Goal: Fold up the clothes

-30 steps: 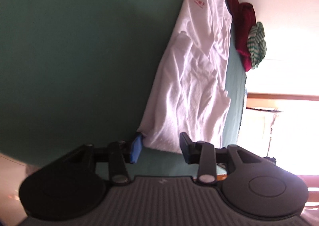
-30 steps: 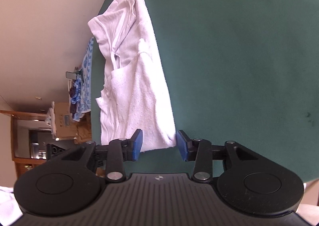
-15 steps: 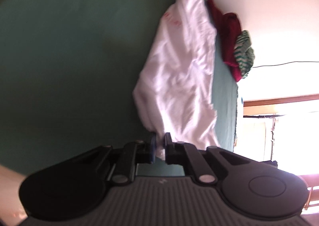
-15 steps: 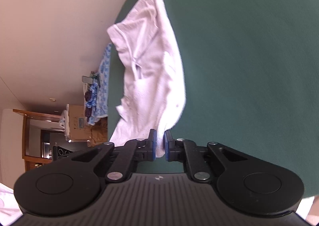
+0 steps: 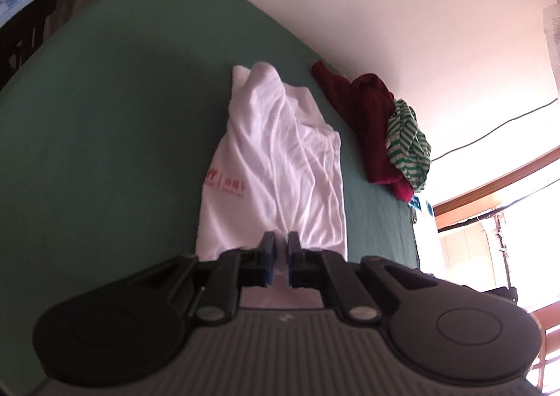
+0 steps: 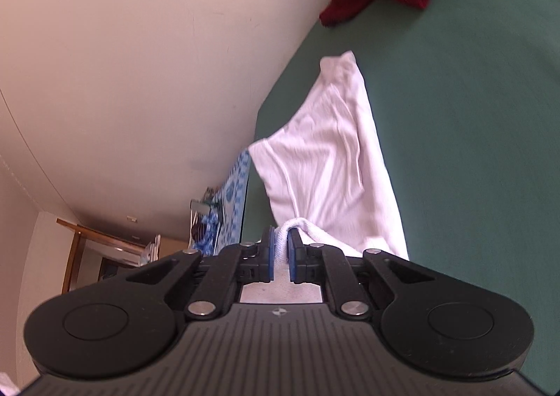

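Note:
A white T-shirt (image 5: pixel 280 165) with small red print lies stretched out on a green bed sheet (image 5: pixel 105 137). My left gripper (image 5: pixel 282 249) is shut on the shirt's near edge, with white cloth pinched between the blue pads and lifted off the sheet. In the right wrist view the same white T-shirt (image 6: pixel 329 165) runs away from me, and my right gripper (image 6: pixel 282 245) is shut on a bunched fold of its near end, also raised. The far end of the shirt still rests on the bed.
A dark red garment (image 5: pixel 364 123) and a green-and-white striped one (image 5: pixel 409 144) are piled at the bed's far side by the wall. A blue-patterned cloth (image 6: pixel 234 193) hangs past the bed's edge. A bright window (image 5: pixel 490 221) is at the right.
Both grippers went from open around the shirt's near edge to shut on it, then rose and swung, lifting the cloth. The views have rolled, so the shirt now points away rather than sideways.

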A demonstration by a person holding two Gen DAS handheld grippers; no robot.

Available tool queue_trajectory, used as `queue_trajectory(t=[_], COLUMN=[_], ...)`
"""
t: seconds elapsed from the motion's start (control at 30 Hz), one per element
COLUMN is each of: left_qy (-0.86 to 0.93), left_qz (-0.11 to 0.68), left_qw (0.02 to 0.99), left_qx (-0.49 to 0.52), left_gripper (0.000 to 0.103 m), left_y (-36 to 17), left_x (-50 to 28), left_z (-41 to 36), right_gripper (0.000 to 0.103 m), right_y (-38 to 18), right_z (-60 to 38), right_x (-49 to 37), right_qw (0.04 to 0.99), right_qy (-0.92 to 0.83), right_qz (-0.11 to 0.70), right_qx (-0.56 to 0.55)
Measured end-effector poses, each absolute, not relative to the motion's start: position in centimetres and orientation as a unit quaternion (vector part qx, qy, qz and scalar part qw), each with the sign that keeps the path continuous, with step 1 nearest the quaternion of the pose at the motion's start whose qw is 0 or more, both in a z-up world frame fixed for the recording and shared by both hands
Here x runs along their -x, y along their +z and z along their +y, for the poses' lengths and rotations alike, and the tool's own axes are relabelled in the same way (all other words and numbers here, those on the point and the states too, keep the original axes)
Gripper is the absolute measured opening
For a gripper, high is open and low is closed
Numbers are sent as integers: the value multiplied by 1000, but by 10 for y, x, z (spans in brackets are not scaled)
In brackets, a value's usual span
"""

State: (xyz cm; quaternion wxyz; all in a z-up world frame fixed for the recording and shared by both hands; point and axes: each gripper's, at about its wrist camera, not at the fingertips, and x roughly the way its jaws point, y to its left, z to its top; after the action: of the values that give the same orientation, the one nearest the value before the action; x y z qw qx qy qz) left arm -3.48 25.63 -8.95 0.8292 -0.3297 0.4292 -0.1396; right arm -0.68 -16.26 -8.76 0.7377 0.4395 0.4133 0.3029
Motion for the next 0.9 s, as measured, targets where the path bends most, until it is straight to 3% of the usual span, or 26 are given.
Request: queue_trajectory(t=[0.47,0.53,0.67,0.7,0.77,0.9], left_qy=[-89,-90,-94,-95,-100,-158], left_qz=[431,436,420,412,393,384], left_qw=[850,846,849,852,859,862], left_qx=[291,292,305,308,313,291], left_gripper=[1,2,3,3,3,3], left_y=[-124,-129,-121,-116,-103,-89], left_x=[-55,-59,-57,-54,-44,-25], left_z=[251,254,271,276,283,255], right_gripper=[9,13,44,45,44,26], right_y=[-128,-133,-127,-121,-106,-89], right_z=[-143,-140,-141,-144,-144,-111], right_x=[-79,-83,-82,-79,-69,-57], right_qw=[758,760,771,785,814,840], right_qy=[277,272,272,267,259,302], right_qz=[417,422,411,395,368,370], right_qx=[-419,-412,-402,-396,-367,-257])
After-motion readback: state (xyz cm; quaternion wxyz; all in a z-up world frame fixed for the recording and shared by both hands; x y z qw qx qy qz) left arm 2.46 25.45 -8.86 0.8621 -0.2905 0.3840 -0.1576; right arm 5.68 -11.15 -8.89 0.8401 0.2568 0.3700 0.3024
